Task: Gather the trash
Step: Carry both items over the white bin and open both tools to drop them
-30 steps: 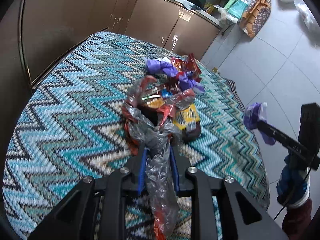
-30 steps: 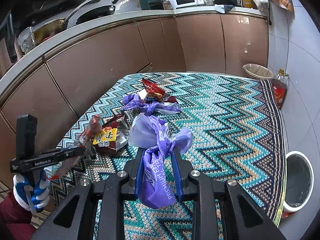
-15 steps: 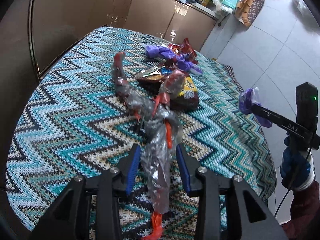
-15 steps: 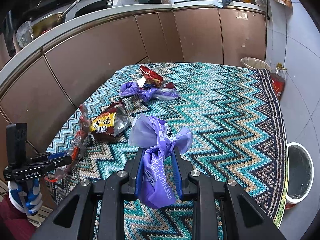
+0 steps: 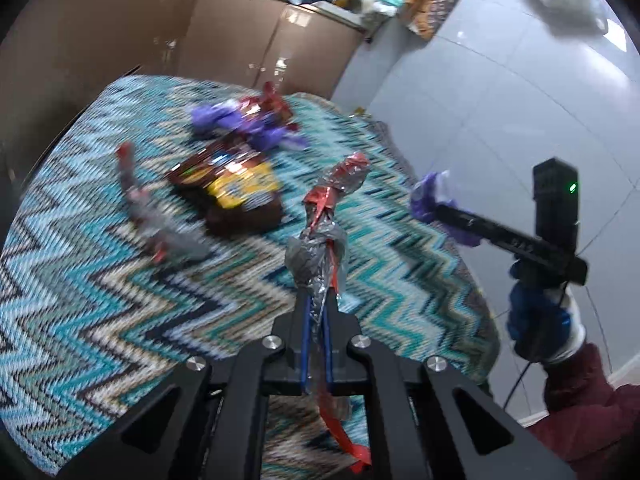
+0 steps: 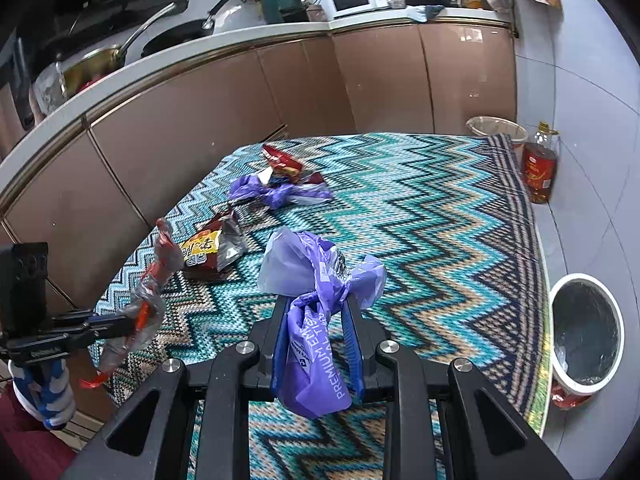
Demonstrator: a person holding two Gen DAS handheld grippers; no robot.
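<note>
A: Where the purple bag (image 6: 316, 312) hangs between the right gripper (image 6: 316, 312)'s blue pads, white capitals read "PREMIUM"; what follows is creased and can't be read.

B: Any other print?

A: The brown and yellow snack packet (image 6: 210, 250) lying on the zigzag cloth (image 6: 440, 216) carries large characters, too small to make out. The oil bottle (image 6: 538, 172) on the floor has a red label, unreadable.

B: And materials?

A: The purple bag is thin, soft plastic, bunched into a knot above the pads, which are closed on it. The left gripper (image 5: 316, 312) is clamped on a twisted wrapper (image 5: 324, 236) of crinkly clear and silvery film with red streaks; it stands up like a stalk above the cloth and a red tail dangles below the pads. The cloth is a coarse woven chevron in teal, black, cream and tan.

B: The rest of the trash?

A: A second twisted clear wrapper (image 5: 148, 216) lies left of the snack packet. Farther back, a crumpled purple bag (image 6: 276, 192) touches a glossy red packet (image 6: 282, 160). A round white bin (image 6: 586, 336) with a dark liner stands on the floor beside the cloth's right edge.
</note>
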